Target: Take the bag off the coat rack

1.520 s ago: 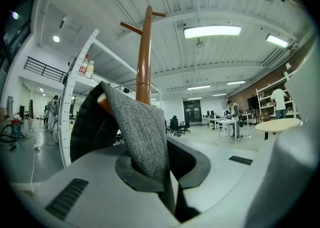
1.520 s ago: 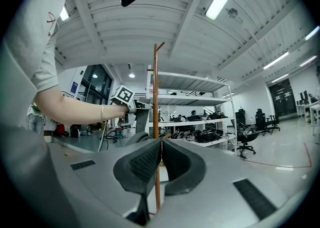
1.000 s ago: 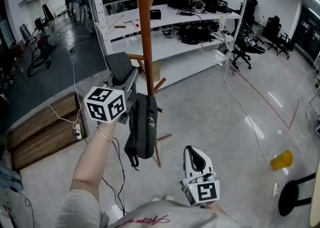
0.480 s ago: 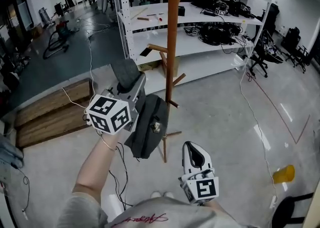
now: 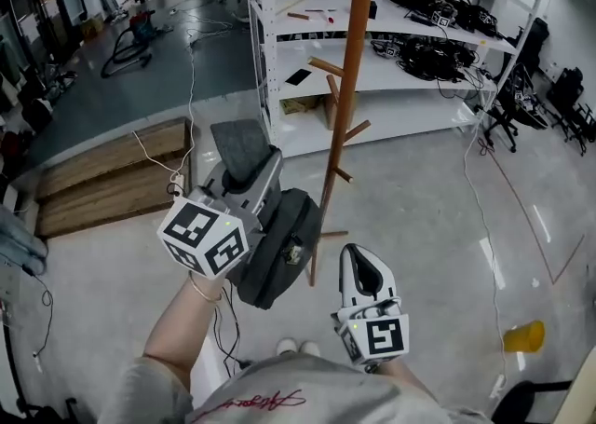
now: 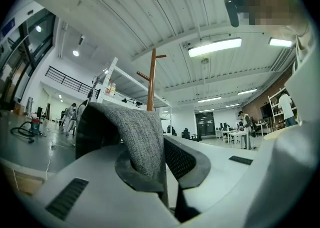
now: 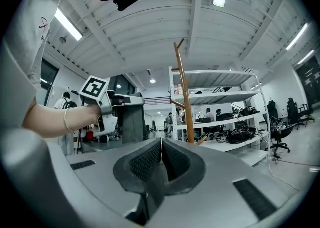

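Observation:
The dark grey bag (image 5: 279, 259) hangs from its grey woven strap (image 5: 240, 147), just left of the brown wooden coat rack (image 5: 346, 105) and off its pegs. My left gripper (image 5: 253, 170) is shut on that strap, held up at the left of the pole. In the left gripper view the strap (image 6: 137, 137) loops up between the jaws of the left gripper (image 6: 162, 172), with the coat rack (image 6: 151, 79) behind. My right gripper (image 5: 361, 275) is low near my body, shut and empty. In its own view the right gripper (image 7: 161, 159) faces the coat rack (image 7: 183, 96) and the left gripper (image 7: 107, 104).
White shelving (image 5: 410, 68) loaded with cables and gear stands behind the rack. Low wooden platforms (image 5: 102, 180) lie at the left, with cords trailing on the floor. A yellow cup (image 5: 523, 335) sits on the floor at right. Office chairs (image 5: 521, 101) stand far right.
The left gripper has drawn the bag away from the pole, toward me and to the left. The bag, earlier against the rack, now hangs apart from it. The right gripper has stayed low.

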`<state>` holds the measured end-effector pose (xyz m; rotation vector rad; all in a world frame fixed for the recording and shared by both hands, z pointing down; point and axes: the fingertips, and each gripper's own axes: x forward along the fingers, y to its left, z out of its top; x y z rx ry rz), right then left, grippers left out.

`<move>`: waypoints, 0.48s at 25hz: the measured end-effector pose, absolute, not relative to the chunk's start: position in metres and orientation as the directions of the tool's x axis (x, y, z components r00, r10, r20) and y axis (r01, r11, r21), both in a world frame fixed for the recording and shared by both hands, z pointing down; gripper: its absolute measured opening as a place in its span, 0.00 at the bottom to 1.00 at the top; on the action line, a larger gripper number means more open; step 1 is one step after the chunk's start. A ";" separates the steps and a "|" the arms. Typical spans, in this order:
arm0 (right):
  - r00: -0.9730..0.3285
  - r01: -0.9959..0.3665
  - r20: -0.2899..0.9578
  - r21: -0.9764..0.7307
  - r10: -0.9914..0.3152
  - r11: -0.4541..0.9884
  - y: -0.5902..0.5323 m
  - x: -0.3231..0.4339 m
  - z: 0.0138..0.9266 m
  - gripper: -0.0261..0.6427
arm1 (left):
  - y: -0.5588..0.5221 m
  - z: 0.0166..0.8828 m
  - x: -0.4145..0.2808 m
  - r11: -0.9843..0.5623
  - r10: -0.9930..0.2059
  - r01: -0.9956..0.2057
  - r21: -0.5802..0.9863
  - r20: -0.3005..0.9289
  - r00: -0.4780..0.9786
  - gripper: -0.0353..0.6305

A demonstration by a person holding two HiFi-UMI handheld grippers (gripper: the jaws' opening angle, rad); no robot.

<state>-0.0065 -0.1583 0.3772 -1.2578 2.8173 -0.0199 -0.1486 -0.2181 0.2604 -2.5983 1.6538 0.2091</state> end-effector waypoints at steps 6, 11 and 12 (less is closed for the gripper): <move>-0.700 -0.713 -0.025 -0.017 -0.713 0.701 -0.147 -0.018 0.374 0.06 | -0.172 0.286 -0.149 -0.390 -0.917 -0.917 0.085 -0.128 0.378 0.11; -0.732 -0.680 -0.049 -0.005 -0.680 0.733 -0.134 -0.033 0.371 0.06 | -0.145 0.319 -0.145 -0.378 -0.924 -0.921 0.098 -0.097 0.369 0.11; -0.737 -0.675 -0.049 -0.003 -0.674 0.738 -0.131 -0.035 0.371 0.06 | -0.140 0.325 -0.144 -0.372 -0.927 -0.924 0.092 -0.089 0.365 0.11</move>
